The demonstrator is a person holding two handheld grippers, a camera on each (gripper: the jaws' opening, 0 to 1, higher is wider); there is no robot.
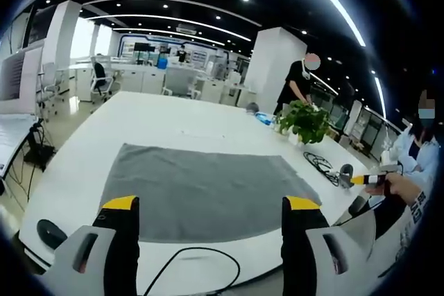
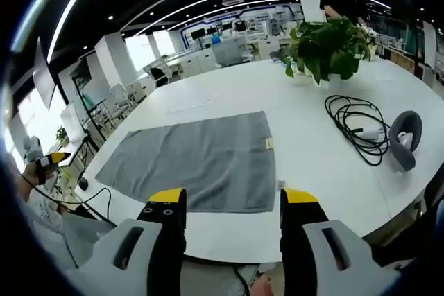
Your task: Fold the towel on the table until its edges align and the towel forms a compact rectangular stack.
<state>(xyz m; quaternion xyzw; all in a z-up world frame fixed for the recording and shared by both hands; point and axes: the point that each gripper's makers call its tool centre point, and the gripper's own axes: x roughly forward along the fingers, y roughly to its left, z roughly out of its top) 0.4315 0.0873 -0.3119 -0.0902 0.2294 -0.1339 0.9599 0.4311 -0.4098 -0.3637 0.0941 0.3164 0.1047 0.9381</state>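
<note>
lying flat on the table (image 1: 159, 119), unfolded: grey towel (image 1: 198, 188)

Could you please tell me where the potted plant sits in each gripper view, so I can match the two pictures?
Left gripper view: the potted plant stands right of centre, beyond the grey towel's far right corner.
Right gripper view: it stands at upper right, beyond the towel.
Shared landmark: the coiled black cable near the plant.

One grey towel (image 2: 196, 160) lies on one white tabletop (image 2: 312, 164). One potted plant (image 2: 327, 48) stands there, with one coiled black cable (image 2: 357, 128) and one dark headset-like thing (image 2: 406, 138). Two grippers show: the left (image 1: 209, 207) and the right (image 2: 232, 200). Two people (image 1: 297, 86) (image 1: 411, 157) are at the tabletop.
</note>
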